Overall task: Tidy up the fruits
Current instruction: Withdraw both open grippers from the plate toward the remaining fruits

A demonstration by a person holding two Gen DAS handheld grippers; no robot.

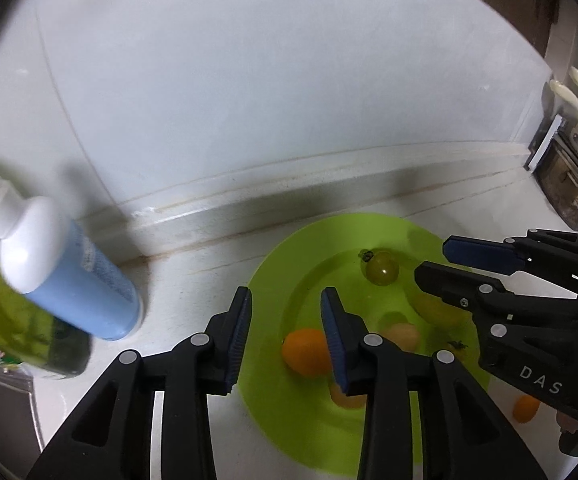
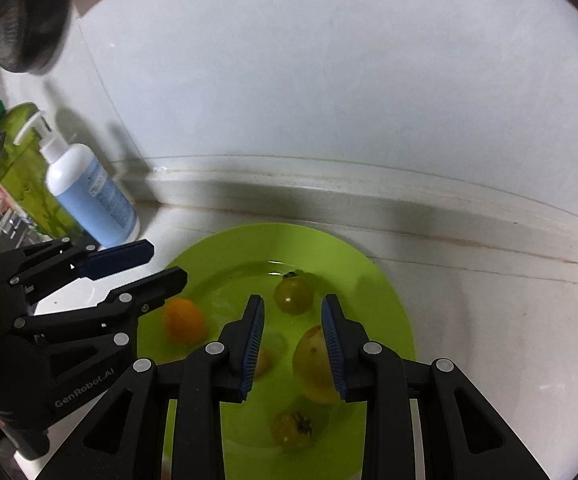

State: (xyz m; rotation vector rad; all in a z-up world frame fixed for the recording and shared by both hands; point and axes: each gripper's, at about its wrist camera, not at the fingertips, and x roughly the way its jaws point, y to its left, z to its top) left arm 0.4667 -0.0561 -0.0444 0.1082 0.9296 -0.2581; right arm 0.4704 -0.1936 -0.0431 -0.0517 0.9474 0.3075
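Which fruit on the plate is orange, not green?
The orange fruit at the green plate's left side, nearest the left hand-held gripper; the rest there look green or yellowish.

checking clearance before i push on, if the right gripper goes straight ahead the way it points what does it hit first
Probably the green tomato on the green plate, which sits just beyond the gap of the open right gripper. Depth is unclear, so it might pass over it.

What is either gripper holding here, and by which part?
Nothing. The left gripper and right gripper are both open and empty above the green plate.
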